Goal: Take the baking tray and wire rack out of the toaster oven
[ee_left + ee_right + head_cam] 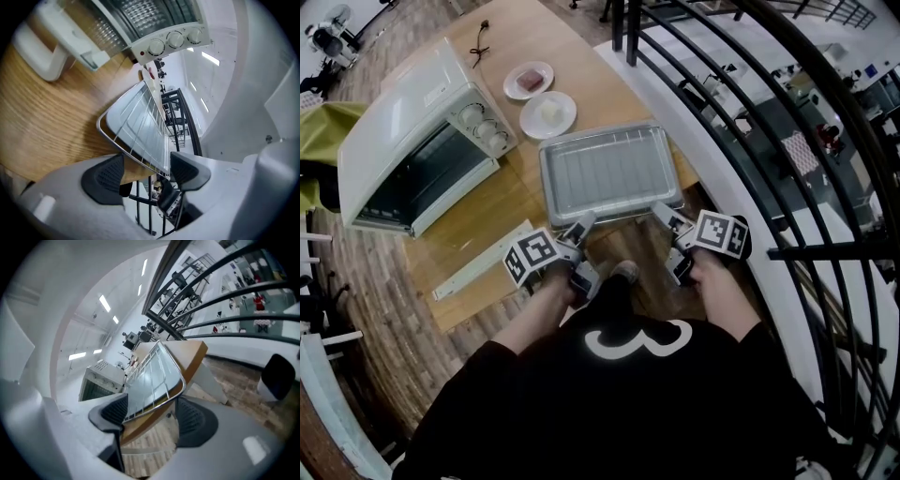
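The grey baking tray (609, 173), with the wire rack (140, 126) lying on it, rests on the wooden table (511, 202) by its near edge. My left gripper (581, 225) sits at the tray's near left corner and my right gripper (664, 214) at its near right corner. In the left gripper view the left gripper (147, 171) is open, the rack's rim running between the pads without touching them. The right gripper (150, 416) is also open around the rim of the tray (154, 376). The white toaster oven (417, 141) stands at the far left, its glass door folded down.
The oven door's white handle (483, 261) lies close to my left gripper. Two small plates (548, 114) sit behind the tray beside the oven knobs (166, 43). A black railing (750, 141) curves along the table's right side. The person's legs stand at the table's near edge.
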